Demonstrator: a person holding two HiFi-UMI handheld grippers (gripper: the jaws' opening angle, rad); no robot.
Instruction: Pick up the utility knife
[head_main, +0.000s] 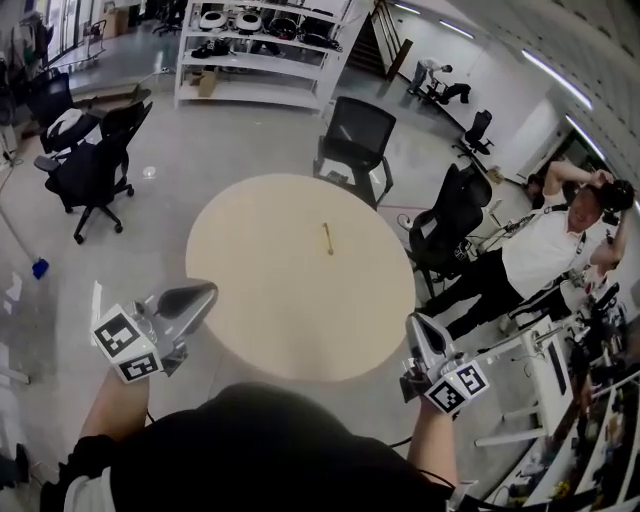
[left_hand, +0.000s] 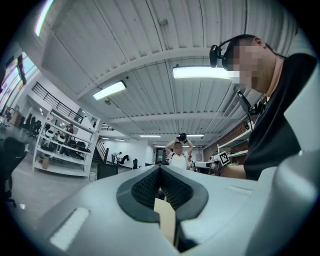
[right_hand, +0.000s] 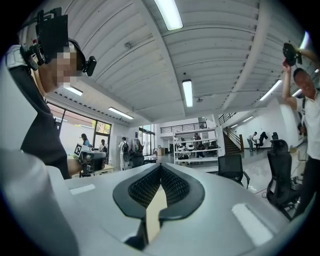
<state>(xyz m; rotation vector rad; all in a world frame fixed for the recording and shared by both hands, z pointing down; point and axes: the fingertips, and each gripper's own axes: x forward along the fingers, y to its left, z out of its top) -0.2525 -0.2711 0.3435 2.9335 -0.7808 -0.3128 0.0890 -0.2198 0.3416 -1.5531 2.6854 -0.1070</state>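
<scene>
One round pale worktop (head_main: 262, 305), bare but for a single item. One utility knife (head_main: 328, 238), slim and yellowish, lay alone near the middle of the worktop, a little toward its far side, touched by neither tool. One left tongs (head_main: 203, 293), held by the near left edge of the worktop, clenched with the pads met at the tips and nothing between them, well apart from the knife. One right tongs (head_main: 419, 325), held just off the near right edge, likewise clenched and empty. One black office chair (head_main: 356, 140) stood at the far edge. One white shelving rack (head_main: 262, 50) stood beyond it. One person in a white shirt (head_main: 545, 245) stood to the right, arms raised to the head.
</scene>
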